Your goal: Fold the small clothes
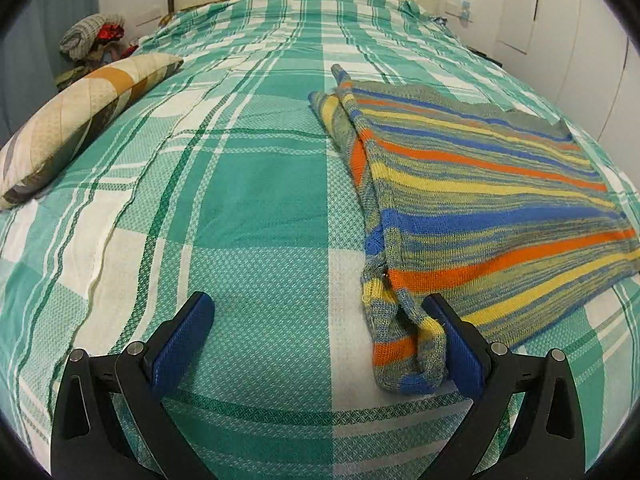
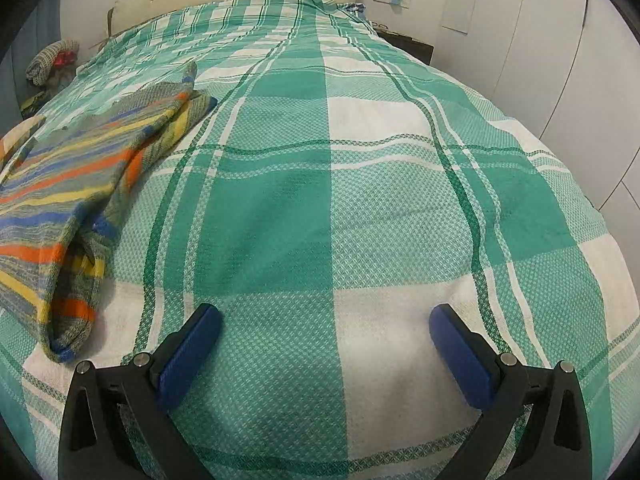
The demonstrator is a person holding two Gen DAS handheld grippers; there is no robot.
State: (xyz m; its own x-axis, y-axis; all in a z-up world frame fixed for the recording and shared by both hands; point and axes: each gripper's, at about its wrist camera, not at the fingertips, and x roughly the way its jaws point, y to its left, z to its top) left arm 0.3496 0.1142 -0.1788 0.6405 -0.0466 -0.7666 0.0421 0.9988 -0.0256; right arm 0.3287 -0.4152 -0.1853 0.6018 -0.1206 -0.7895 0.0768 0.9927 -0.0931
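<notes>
Striped knit sweater [image 1: 480, 200] lies flat on the checked bedspread [image 1: 256, 208], sleeve [image 1: 404, 344] doubled along its near left edge, cuff just inside the left gripper [image 1: 320, 316]. Both claws spread wide, holding nothing; right gripper [image 2: 326, 328] hangs over bare bedspread, sweater well off to its left. Likely next: pinch the sleeve. Best to take both knit layers at the cuff, lift low, avoid snagging the bedspread. Knit loose, floppy; bedspread waffle-woven, slightly rumpled. Pillow [image 1: 80, 120] far left.
</notes>
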